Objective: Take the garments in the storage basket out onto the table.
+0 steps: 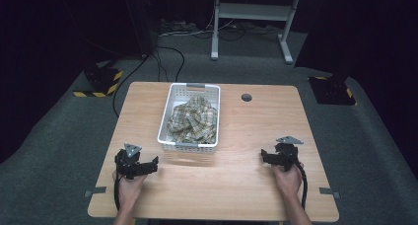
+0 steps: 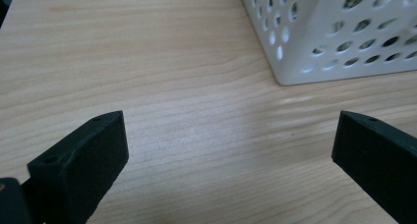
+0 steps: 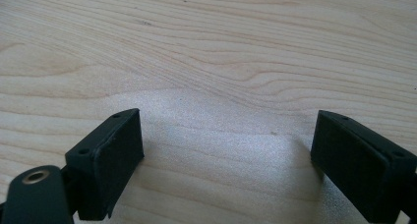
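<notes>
A: Start with the grippers. How do they stand?

B: The left gripper (image 1: pixel 156 161) sits low over the table (image 1: pixel 246 185), held in a hand (image 1: pixel 129 185) that comes in from the near edge. Its jaws are spread wide with nothing between them; in the left gripper view, bare wood grain lies in the gap. The right gripper (image 1: pixel 262 156) is the same: jaws wide apart, empty, wood alone between them in its own view.

A: And where are they relative to the basket?

B: The white basket (image 1: pixel 187 145) is the landmark. The left gripper is just beside its near left corner, apart from it. In the left gripper view that perforated corner (image 2: pixel 314 42) rises ahead of the jaws, toward the right one, not touching either. The right gripper is well off to the basket's right, level with its near wall, its tips turned toward the basket.

A: What is inside the basket?

B: A crumpled plaid cloth (image 1: pixel 193 119), green and cream check, heaped within the walls and filling most of the floor. Neither gripper touches it.

A: Anything else near the basket?

B: A round hole (image 1: pixel 246 97) in the tabletop, to the right of the basket's far end.
</notes>
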Demonstrator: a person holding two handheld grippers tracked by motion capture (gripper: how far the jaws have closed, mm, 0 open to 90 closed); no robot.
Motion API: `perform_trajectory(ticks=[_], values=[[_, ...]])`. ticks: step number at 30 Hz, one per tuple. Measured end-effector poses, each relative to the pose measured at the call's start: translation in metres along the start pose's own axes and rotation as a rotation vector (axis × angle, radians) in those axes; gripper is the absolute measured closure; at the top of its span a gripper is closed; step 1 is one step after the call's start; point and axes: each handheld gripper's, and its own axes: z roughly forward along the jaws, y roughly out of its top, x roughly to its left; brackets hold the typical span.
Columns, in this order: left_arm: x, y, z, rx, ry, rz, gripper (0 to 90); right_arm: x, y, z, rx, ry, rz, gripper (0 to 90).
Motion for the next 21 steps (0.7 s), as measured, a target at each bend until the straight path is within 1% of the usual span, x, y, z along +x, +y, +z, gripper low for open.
perform_trajectory(ticks=[4,11,16,21], values=[[-0.003,0.003,-0.007,-0.021,-0.018,0.002,0.8,0.000,0.000,0.000,0.000,0.000,0.000,11.5],[-0.009,0.010,-0.019,-0.053,-0.056,0.026,1.5,0.000,0.000,0.000,0.000,0.000,0.000,11.5],[-0.016,0.018,-0.025,-0.070,-0.082,0.049,1.9,0.000,0.000,0.000,0.000,-0.001,0.000,11.5],[-0.025,0.028,-0.028,-0.093,-0.122,0.052,2.2,0.000,0.000,0.000,0.000,-0.001,0.000,11.5]])
